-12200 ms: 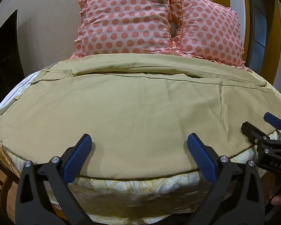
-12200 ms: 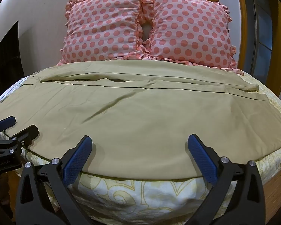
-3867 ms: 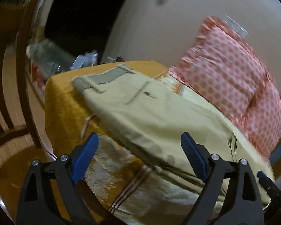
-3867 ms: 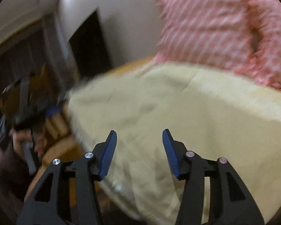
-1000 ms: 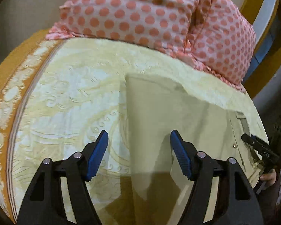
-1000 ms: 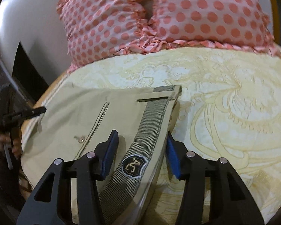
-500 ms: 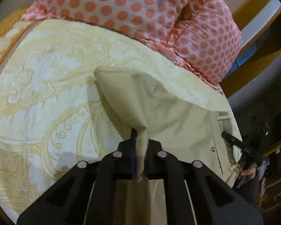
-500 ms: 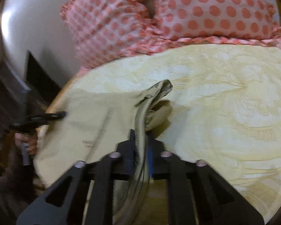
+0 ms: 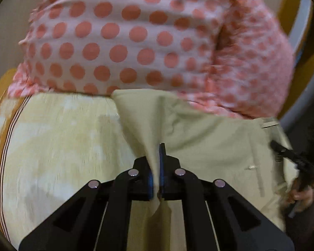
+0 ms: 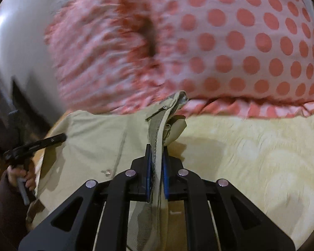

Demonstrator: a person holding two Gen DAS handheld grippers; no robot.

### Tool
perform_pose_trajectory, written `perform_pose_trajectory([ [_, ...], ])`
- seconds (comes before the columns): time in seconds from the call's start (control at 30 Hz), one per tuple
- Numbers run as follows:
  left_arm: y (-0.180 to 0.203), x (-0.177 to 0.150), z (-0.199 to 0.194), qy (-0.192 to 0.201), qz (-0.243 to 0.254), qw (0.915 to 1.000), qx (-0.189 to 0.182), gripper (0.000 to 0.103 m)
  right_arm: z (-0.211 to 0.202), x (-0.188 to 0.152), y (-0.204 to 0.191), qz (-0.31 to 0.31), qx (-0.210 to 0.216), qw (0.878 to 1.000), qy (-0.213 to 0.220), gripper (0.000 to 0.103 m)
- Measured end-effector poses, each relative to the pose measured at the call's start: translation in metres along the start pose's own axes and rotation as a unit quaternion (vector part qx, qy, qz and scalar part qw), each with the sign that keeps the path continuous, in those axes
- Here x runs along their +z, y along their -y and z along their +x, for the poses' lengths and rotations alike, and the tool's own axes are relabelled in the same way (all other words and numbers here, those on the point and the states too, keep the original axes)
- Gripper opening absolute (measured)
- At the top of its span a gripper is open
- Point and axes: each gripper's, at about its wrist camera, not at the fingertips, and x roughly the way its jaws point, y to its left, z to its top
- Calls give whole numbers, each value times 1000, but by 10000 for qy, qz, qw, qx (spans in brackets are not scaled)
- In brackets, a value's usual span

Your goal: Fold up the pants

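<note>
1. I see the bed [image 9: 52, 146] filling the lower part of both wrist views, covered in a pale yellow patterned bedspread [image 10: 261, 156] with a striped orange border at its left edge in the left view.
2. Two pink pillows with coral polka dots stand at the head of the bed: the left pillow [image 9: 115, 37] is sharp in the left view, the right pillow [image 10: 251, 41] is sharp in the right view, and each one's neighbour is blurred. They touch along a dark, ruffled seam.
3. The khaki pants [image 9: 209, 142] lie folded on the bedspread just in front of the pillows, their far edge touching the pillow ruffles. A pocket seam and a small button [image 10: 107, 172] show on the upper layer.
4. My left tool [image 9: 157, 167] is clamped on a plain corner of the pants, and the cloth rises in a peak from between its blue pads.
5. My right tool [image 10: 157, 165] is pinched tight on the waistband [image 10: 157, 129], whose grey ribbed lining stands up out of the grip.
6. Each tool also appears at the edge of the other's view, held in a hand [image 10: 21, 175] beside the pants.
</note>
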Motion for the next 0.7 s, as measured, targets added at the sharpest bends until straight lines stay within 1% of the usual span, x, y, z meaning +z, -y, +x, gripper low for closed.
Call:
perform_pose_trajectory([
  [0.03, -2, 3, 10, -127, -3, 9996, 268, 14, 14, 3, 5, 56, -281, 9994, -216, 16],
  [0.07, -4, 3, 11, -193, -50, 9992, 341, 18, 21, 1, 10, 128, -565, 9972, -475, 20],
  [0.1, -7, -1, 4, -130, -105, 9993, 346, 19, 20, -2, 11, 178, -678, 9960, -547, 28],
  [0.13, -7, -6, -10, 86, -8, 9990, 444, 23, 10, -8, 11, 185, -756, 9960, -433, 33],
  [0.17, -5, -12, -23, 277, 149, 9980, 545, 29, -5, -15, 7, 135, -699, 9972, -208, 38],
  [0.2, -2, -20, -40, 445, 270, 9972, 544, 42, -14, -20, 3, 111, -559, 9983, -92, 51],
  [0.23, 1, -29, -53, 537, 264, 9976, 352, 50, -26, -26, -5, 71, -301, 9995, 11, 60],
  [0.27, 3, -34, -60, 521, 243, 9983, 125, 53, -33, -31, -12, 35, -83, 10000, 34, 62],
  [0.3, 9, -43, -66, 412, 216, 9985, -285, 54, -38, -36, -19, 34, 189, 9998, 27, 63],
  [0.33, 16, -52, -67, 280, 214, 9973, -646, 58, -39, -39, -21, 89, 433, 9990, -11, 65],
  [0.37, 20, -57, -66, 175, 232, 9965, -782, 64, -36, -43, -22, 272, 845, 9959, -149, 68],
  [0.4, 27, -63, -56, -80, 235, 9954, -920, 66, -28, -45, -21, 474, 1070, 9926, -310, 75],
  [0.43, 31, -66, -44, -297, 180, 9950, -937, 67, -16, -50, -15, 883, 1149, 9875, -624, 79],
  [0.47, 31, -68, -30, -543, 94, 9945, -887, 65, -4, -56, -6, 1269, 1137, 9818, -844, 78],
  [0.5, 28, -70, -20, -604, -7, 9947, -828, 66, -3, -59, 10, 1811, 1448, 9702, -699, 77],
  [0.53, 28, -70, -22, -421, 44, 9967, -689, 67, -2, -61, 20, 2230, 1591, 9591, -715, 74],
  [0.57, 28, -70, -22, -542, 50, 9979, -342, 64, -6, -65, 31, 2780, 1645, 9438, -702, 73],
  [0.6, 27, -73, -28, -537, -7, 9981, -285, 65, -16, -68, 32, 2980, 1459, 9411, -652, 74],
  [0.63, 27, -79, -38, -459, -56, 9985, -278, 69, -26, -69, 26, 2850, 1254, 9483, -609, 76],
  [0.67, 28, -87, -50, -352, -42, 9990, -258, 79, -42, -72, 9, 2407, 939, 9648, -483, 81],
  [0.7, 31, -101, -68, -192, 85, 9997, -117, 84, -59, -78, -14, 1868, 629, 9799, -317, 100],
])
